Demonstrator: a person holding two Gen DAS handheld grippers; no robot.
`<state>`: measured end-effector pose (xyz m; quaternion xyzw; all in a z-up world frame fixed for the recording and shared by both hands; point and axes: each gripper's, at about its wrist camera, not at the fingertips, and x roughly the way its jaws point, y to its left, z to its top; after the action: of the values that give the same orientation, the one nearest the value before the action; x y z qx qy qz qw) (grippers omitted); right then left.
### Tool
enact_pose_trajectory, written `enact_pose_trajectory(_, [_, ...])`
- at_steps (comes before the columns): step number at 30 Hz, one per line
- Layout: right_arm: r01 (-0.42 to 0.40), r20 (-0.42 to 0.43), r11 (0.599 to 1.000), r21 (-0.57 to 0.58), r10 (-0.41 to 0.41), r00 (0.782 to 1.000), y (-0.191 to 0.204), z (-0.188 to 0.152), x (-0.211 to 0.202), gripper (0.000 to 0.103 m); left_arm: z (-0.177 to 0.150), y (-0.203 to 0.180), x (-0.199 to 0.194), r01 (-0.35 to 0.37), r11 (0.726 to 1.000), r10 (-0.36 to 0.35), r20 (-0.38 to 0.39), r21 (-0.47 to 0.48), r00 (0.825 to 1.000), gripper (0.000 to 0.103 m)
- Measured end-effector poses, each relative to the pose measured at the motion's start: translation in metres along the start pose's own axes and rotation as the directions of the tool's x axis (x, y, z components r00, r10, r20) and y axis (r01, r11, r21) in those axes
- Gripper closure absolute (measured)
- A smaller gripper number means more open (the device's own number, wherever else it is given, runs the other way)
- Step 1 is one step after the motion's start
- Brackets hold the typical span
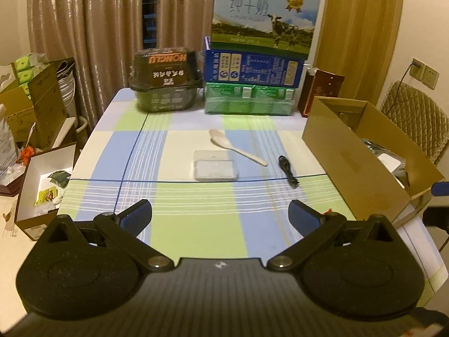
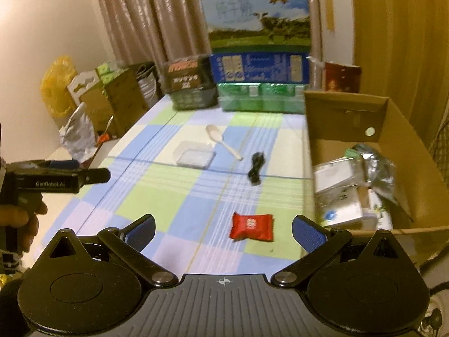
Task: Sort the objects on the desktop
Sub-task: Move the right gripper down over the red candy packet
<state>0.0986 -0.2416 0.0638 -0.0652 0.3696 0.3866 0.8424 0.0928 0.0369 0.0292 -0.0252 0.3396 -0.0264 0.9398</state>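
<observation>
Worktop [image 1: 196, 233] layout: a lidded container [image 1: 215, 165] lies near the centre, a spoon [image 1: 237, 147] just behind and right of it, a coiled cable [image 1: 287, 171] further right. A wrapped packet [image 2: 251, 227] lies nearest the front edge. An open cardboard box [image 2: 376, 118] stands along the right side — packets and cartons inside. At the rear edge, stacked cartons [image 1: 252, 70] stand right of a tub [image 1: 165, 80].

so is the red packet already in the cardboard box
No, the red packet lies on the tablecloth, outside the cardboard box.
</observation>
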Motion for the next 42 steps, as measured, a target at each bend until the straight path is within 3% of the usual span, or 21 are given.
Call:
enact_pose_trajectory(10, [0.033, -0.026, 0.995, -0.089, -0.035, 0.999, 0.015, -0.010, 0.047, 0.002, -0.013, 0.019, 0.027, -0.008, 0.999, 0.007, -0.020, -0.035, 1.000, 0.001])
enact_pose_trajectory(14, [0.053, -0.024, 0.992, -0.117, -0.056, 0.998, 0.017, -0.015, 0.070, 0.019, -0.017, 0.021, 0.042, -0.002, 0.999, 0.001, -0.026, -0.037, 1.000, 0.001])
enact_pose_trajectory(21, [0.112, -0.025, 0.985, -0.130, -0.117, 0.993, 0.009, -0.034, 0.114, 0.034, -0.027, 0.021, 0.071, 0.025, 0.999, -0.026, -0.039, -0.035, 0.999, 0.001])
enact_pose_trajectory(26, [0.185, -0.008, 0.977, -0.103, -0.187, 0.982, -0.004, -0.044, 0.139, 0.036, -0.032, 0.019, 0.090, 0.070, 0.996, -0.073, -0.066, -0.053, 0.995, 0.001])
enact_pose_trajectory(32, [0.253, 0.007, 0.960, -0.118, -0.254, 0.967, -0.011, -0.051, 0.159, 0.037, -0.022, 0.005, 0.102, 0.101, 0.995, -0.101, -0.050, -0.007, 0.994, 0.001])
enact_pose_trajectory(36, [0.262, 0.003, 0.960, -0.098, -0.263, 0.965, -0.015, -0.051, 0.170, 0.038, -0.021, -0.004, 0.109, 0.081, 0.995, -0.078, -0.060, 0.055, 0.995, 0.001])
enact_pose_trajectory(42, [0.262, -0.021, 0.964, -0.035, -0.263, 0.965, -0.024, -0.050, 0.178, 0.038, -0.021, -0.007, 0.111, 0.107, 0.993, -0.104, -0.062, 0.055, 0.993, 0.001])
